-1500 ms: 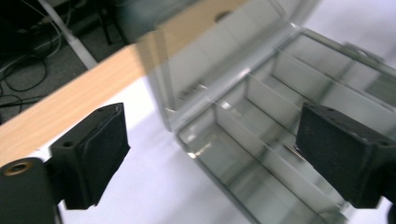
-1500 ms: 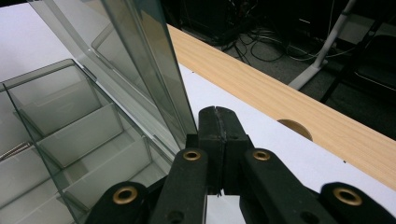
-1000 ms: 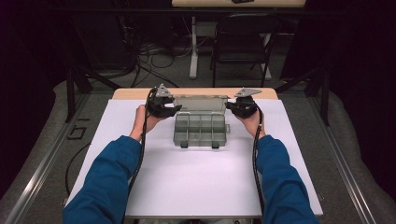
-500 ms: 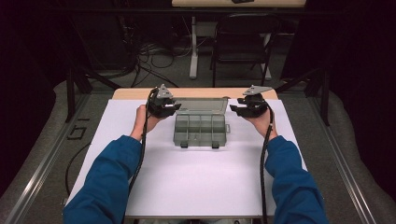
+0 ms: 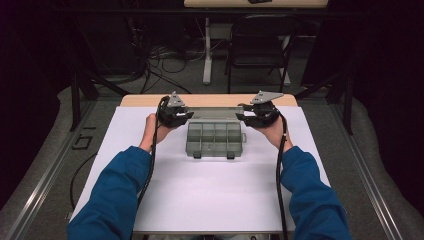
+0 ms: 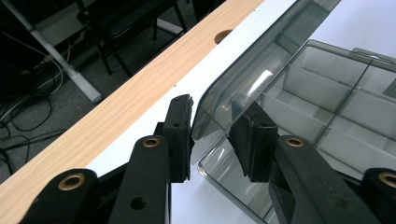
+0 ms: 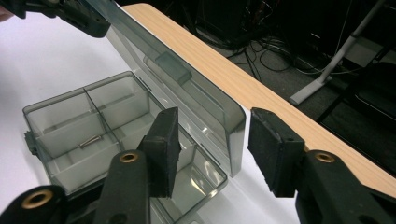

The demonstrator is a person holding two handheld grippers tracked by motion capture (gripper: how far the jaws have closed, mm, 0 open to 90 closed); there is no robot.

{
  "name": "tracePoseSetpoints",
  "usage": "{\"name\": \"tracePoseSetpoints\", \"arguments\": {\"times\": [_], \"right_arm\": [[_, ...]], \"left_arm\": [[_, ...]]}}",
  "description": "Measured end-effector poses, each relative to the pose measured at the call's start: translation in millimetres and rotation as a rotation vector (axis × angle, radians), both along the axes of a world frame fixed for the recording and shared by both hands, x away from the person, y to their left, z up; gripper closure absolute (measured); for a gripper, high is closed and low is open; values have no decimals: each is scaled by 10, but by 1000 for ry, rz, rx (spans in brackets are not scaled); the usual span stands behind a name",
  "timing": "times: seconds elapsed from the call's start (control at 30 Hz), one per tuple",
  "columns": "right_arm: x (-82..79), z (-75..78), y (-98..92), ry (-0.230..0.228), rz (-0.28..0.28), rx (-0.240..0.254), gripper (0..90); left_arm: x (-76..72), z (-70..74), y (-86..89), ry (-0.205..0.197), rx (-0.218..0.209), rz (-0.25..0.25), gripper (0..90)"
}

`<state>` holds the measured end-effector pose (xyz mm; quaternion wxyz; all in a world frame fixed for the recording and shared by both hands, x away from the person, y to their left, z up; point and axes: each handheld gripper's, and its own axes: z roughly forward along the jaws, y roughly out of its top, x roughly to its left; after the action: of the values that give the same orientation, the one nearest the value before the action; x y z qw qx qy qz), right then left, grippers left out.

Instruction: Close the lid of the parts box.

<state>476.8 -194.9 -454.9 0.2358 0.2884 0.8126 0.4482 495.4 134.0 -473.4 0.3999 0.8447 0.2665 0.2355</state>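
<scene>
At the high view's upper centre, the left gripper (image 6: pixel 210 142) and right gripper (image 7: pixel 212 144), jaws part-open, are straddling the smoky translucent plastic organiser box's lid (image 7: pixel 187 88), seemingly unclamped, propping it upright.

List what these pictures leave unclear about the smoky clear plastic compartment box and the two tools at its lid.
- Smoky clear plastic compartment box: contents too small in the high view.
- Small metal piece, right gripper view: too small to identify.
- Left tool: whether its pads press the raised lid is unclear.
- Box's front latches: cut off by frame edges in both gripper views.
</scene>
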Motion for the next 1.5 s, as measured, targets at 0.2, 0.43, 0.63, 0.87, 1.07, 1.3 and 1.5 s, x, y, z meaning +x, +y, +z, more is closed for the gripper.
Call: {"name": "tracePoseSetpoints", "arguments": {"times": [0.2,0.43,0.63,0.87,1.07,1.3,1.5], "right_arm": [[-40,-62,64,-13,-7,-16,618],[-106,-129,72,-34,-10,-22,612],[-151,-181,80,-33,-1,-27,590],[-187,-214,91,-43,6,-36,570],[-219,-237,100,-53,10,-52,560],[-231,-241,103,-52,19,-60,558],[-226,-243,97,-52,19,-56,555]], "left_arm": [[-83,-52,8,-6,-6,-12,666],[-153,-88,-2,-21,2,-18,660],[-182,-104,-6,-20,-5,-15,642],[-226,-141,-14,-24,-8,-19,631],[-248,-152,-26,-26,-4,-23,618],[-320,-58,-26,11,8,-59,377],[-409,89,25,71,-8,-109,288]]}}
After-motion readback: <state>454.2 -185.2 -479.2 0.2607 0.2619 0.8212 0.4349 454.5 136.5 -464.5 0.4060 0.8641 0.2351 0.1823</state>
